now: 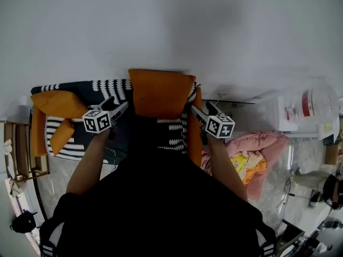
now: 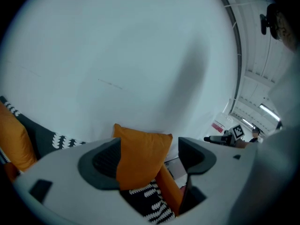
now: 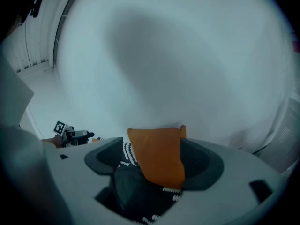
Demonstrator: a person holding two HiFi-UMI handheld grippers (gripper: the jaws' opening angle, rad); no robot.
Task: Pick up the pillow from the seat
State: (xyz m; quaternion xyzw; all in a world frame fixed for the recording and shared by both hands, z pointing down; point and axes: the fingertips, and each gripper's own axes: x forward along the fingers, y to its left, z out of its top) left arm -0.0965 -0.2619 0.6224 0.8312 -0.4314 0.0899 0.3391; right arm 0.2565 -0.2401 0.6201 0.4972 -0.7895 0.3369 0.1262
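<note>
An orange pillow (image 1: 161, 92) stands upright above the black-and-white patterned seat (image 1: 115, 85), its top against the white wall. My body hides its lower edge. My left gripper (image 1: 122, 107) is at its left edge and my right gripper (image 1: 196, 110) at its right edge. In the left gripper view the pillow (image 2: 140, 156) sits between the wide-apart jaws of the left gripper (image 2: 147, 161), against the left one, with a gap to the right one. In the right gripper view the pillow (image 3: 157, 153) lies against the right jaw of the right gripper (image 3: 154, 161), which is also open.
Two more orange pillows (image 1: 59, 105) lie at the sofa's left end. A pink and yellow cloth heap (image 1: 257, 154) lies on the floor at right, beside a white unit and a water bottle (image 1: 313, 105). A wooden rack (image 1: 16, 154) stands at far left.
</note>
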